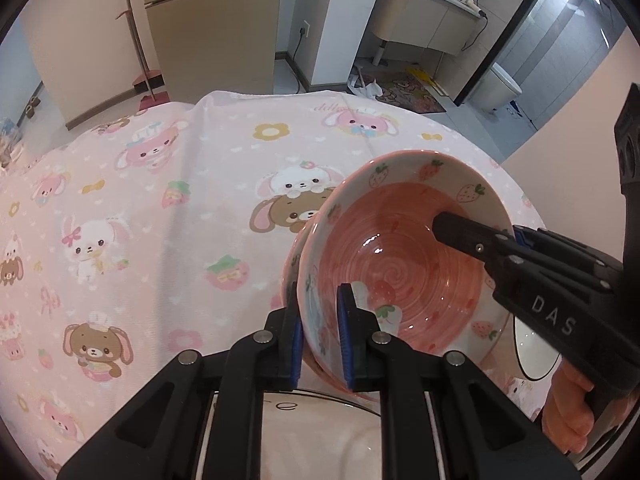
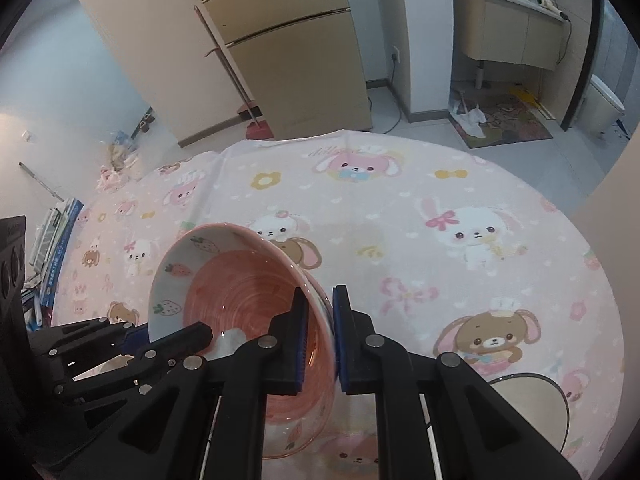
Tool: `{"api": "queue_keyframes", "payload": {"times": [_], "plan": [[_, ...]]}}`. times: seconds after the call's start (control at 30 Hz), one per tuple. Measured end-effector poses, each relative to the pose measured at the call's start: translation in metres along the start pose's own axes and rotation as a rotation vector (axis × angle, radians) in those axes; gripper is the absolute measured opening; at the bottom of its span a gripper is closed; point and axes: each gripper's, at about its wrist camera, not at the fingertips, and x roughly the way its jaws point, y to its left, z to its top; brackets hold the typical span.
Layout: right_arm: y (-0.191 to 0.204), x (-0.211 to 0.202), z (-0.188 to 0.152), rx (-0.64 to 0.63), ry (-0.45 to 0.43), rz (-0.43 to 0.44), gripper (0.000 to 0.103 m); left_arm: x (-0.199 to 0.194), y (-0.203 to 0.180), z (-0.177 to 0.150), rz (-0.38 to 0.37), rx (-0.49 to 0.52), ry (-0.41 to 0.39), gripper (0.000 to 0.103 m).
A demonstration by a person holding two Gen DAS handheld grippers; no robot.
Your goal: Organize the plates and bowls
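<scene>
We have the strawberry bowl (image 1: 400, 264) held up off the desk (image 1: 180, 200), tilted so its pink spiral inside faces us, with both tools on its rim at once. The left gripper (image 1: 320, 336) has its jaws clamped across the near wall, one blue pad inside and one outside. The right gripper (image 2: 320, 340) is clamped the same way on the opposite side of the rim; from the left wrist view we see its inner finger lying down into the bowl.

We judge the bowl to be glazed ceramic: stiff, fairly heavy for its size, glossy and so slippery under the pads, and likely to chip or break if it drops or knocks another dish. The thin rim is the only place these narrow jaws can bite, and two opposed grips keep it from swinging.

Below the bowl lie pale dishes: a white plate (image 1: 312, 432) with a dark rim line under the left tool, and another white plate (image 2: 532, 408) just beside it on the cartoon cloth. Setting down onto either calls for a slow, level approach.
</scene>
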Motion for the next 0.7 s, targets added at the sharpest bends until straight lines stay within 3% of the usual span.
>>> {"api": "queue_keyframes", "payload": {"times": [0.33, 0.4, 0.47, 0.5, 0.53, 0.6, 0.7], "plan": [[-0.007, 0.001, 0.002, 0.020, 0.010, 0.015, 0.013, -0.011, 0.003, 0.000, -0.021, 0.023, 0.003, 0.014], [-0.007, 0.002, 0.002, 0.030, 0.013, 0.025, 0.013, -0.016, 0.002, 0.000, 0.005, 0.032, -0.008, 0.017], [-0.009, 0.003, 0.002, 0.035, 0.017, 0.033, 0.014, -0.022, 0.001, -0.001, 0.094, 0.049, -0.038, 0.048], [-0.010, 0.003, 0.002, 0.039, 0.016, 0.034, 0.014, -0.026, 0.001, -0.001, 0.110, 0.055, -0.076, 0.052], [-0.010, 0.003, 0.002, 0.044, 0.016, 0.033, 0.014, -0.030, 0.003, -0.001, 0.089, 0.051, -0.104, 0.053], [-0.010, 0.003, 0.002, 0.047, 0.016, 0.035, 0.014, -0.028, 0.009, 0.001, 0.047, 0.023, -0.079, 0.050], [-0.011, 0.003, 0.001, 0.041, 0.017, 0.030, 0.014, -0.022, 0.010, 0.001, 0.070, 0.019, -0.070, 0.034]]}}
